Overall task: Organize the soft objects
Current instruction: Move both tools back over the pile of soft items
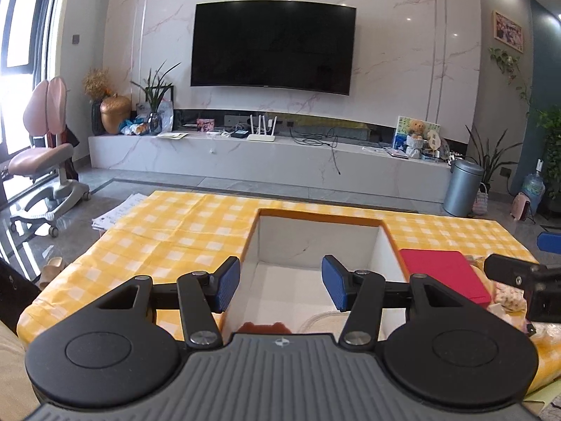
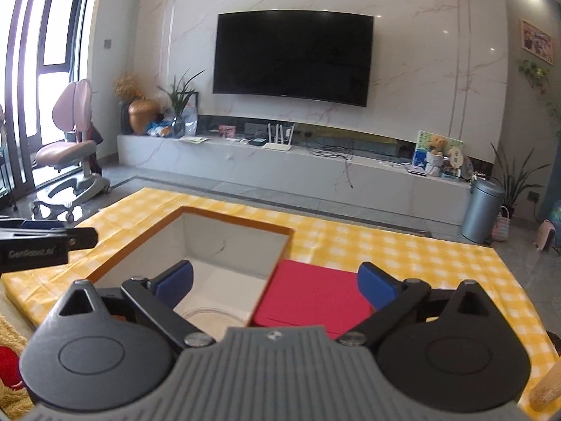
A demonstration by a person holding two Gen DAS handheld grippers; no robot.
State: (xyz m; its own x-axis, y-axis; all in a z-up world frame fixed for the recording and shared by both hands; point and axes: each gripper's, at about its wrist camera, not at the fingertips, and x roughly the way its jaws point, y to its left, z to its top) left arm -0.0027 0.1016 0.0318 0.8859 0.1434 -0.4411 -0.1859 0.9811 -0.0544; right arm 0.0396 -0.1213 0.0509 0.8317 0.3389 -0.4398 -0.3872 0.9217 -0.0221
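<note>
**Both grippers spread over the box, nothing held**

Left wrist view: left gripper (image 1: pixel 280 282) is spread wide, blue pads (image 1: pixel 229 282) apart, nothing between them. It hangs over the open box (image 1: pixel 317 219), orange rim, white inside, sitting on the yellow checked tablecloth (image 1: pixel 168 235). At the near end of the box floor: a reddish-brown soft item (image 1: pixel 264 327), mostly hidden by the gripper body, and a whitish soft piece (image 1: pixel 324 321) beside it. Can't tell what either is. Red lid (image 1: pixel 443 275) lies flat just right of the box. Beyond it, a pale patterned soft thing (image 1: pixel 510 296) on the cloth, partly behind the right gripper (image 1: pixel 519 282) that pokes in from the right edge.

Right wrist view: right gripper (image 2: pixel 275 282) also spread wide, holding nothing, straddling the box's right wall (image 2: pixel 277 263) and the red lid (image 2: pixel 315 296). Left gripper (image 2: pixel 49 240) shows at the left edge. A red and tan fuzzy item (image 2: pixel 10 379) sits bottom left, off the cloth. TV (image 2: pixel 292 58) on the far wall.
</note>
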